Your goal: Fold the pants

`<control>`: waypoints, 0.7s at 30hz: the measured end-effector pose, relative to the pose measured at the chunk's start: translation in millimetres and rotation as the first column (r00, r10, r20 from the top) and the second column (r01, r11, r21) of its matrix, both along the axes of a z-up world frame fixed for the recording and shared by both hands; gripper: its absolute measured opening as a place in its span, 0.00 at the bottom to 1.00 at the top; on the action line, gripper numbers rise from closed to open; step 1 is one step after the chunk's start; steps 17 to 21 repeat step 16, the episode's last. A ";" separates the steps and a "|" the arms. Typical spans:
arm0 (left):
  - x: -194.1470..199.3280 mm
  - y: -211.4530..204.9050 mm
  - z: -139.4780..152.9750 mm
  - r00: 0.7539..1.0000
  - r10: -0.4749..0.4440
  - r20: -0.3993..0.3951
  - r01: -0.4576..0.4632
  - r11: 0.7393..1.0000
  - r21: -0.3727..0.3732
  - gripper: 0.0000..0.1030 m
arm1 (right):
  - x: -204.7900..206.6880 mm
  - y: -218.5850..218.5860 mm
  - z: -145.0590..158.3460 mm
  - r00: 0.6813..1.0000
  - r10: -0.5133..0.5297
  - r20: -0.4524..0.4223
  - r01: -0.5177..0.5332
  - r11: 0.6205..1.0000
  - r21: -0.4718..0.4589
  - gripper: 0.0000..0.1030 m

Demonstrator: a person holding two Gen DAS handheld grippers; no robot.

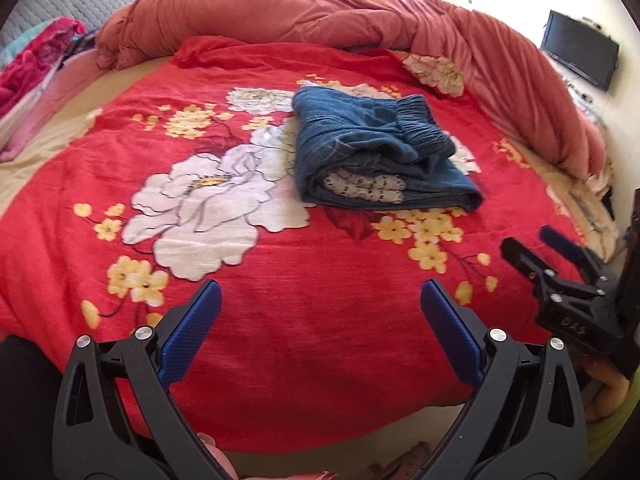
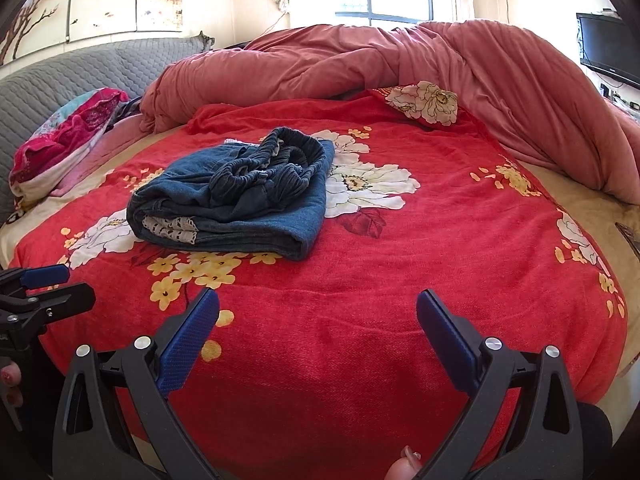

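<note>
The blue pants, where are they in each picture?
Left wrist view: the pants lie folded right of centre, upper half.
Right wrist view: the pants lie left of centre, upper half.
Shared landmark: the lace patch on their near edge.

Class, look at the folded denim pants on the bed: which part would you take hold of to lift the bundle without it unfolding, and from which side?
Grip the thick folded edge of the denim pants, the side nearest the cameras, approaching low from the front. All layers probably stack there, so one pinch should catch them; the loose elastic waistband on top would likely pull open. Both the left claw and right claw are open.
</note>
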State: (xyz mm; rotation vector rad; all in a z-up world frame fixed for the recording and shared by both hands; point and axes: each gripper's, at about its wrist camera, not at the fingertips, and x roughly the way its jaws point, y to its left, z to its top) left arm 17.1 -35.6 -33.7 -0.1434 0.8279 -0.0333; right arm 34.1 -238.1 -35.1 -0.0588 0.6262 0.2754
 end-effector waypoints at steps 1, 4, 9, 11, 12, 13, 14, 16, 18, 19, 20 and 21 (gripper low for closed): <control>0.7 -0.4 0.2 1.000 0.008 -0.003 -0.008 1.000 0.021 0.91 | 0.8 -0.7 -0.1 1.000 -0.002 -0.002 0.002 1.000 0.000 0.95; -0.6 8.3 3.1 1.000 0.016 0.014 -0.016 1.000 -0.010 0.91 | 3.7 -3.6 1.0 1.000 -0.007 -0.005 0.007 1.000 0.008 0.95; 22.0 57.9 9.4 0.992 0.124 -0.015 -0.124 0.991 -0.049 0.91 | 19.7 -30.6 13.4 0.998 -0.055 -0.038 0.057 0.996 0.063 0.95; 47.8 101.4 6.4 0.972 0.220 -0.077 -0.221 0.975 -0.015 0.91 | 38.4 -61.3 26.7 0.989 -0.142 -0.043 0.144 0.988 0.062 0.95; 57.8 120.8 5.6 0.961 0.259 -0.096 -0.261 0.965 -0.005 0.91 | 50.6 -76.0 30.8 0.981 -0.185 -0.056 0.187 0.981 0.041 0.95; 72.3 149.9 4.9 0.939 0.329 -0.102 -0.328 0.944 0.027 0.91 | 67.8 -98.1 35.4 0.962 -0.264 -0.062 0.265 0.964 0.007 0.95; 85.5 175.2 3.4 0.913 0.395 -0.102 -0.388 0.918 0.081 0.91 | 82.8 -119.0 38.1 0.946 -0.317 -0.065 0.318 0.948 -0.001 0.95; 113.1 217.5 -2.8 0.860 0.499 -0.106 -0.477 0.860 0.180 0.91 | 123.3 -168.3 35.4 0.898 -0.423 -0.122 0.422 0.906 -0.034 0.95; 113.1 217.5 -2.8 0.860 0.499 -0.106 -0.477 0.860 0.180 0.91 | 123.3 -168.3 35.4 0.898 -0.423 -0.122 0.422 0.906 -0.034 0.95; 113.1 217.5 -2.8 0.860 0.499 -0.106 -0.477 0.860 0.180 0.91 | 123.3 -168.3 35.4 0.898 -0.423 -0.122 0.422 0.906 -0.034 0.95; 113.1 217.5 -2.8 0.860 0.499 -0.106 -0.477 0.860 0.180 0.91 | 123.3 -168.3 35.4 0.898 -0.423 -0.122 0.422 0.906 -0.034 0.95; 113.1 217.5 -2.8 0.860 0.499 -0.106 -0.477 0.860 0.180 0.91 | 123.3 -168.3 35.4 0.898 -0.423 -0.122 0.422 0.906 -0.034 0.95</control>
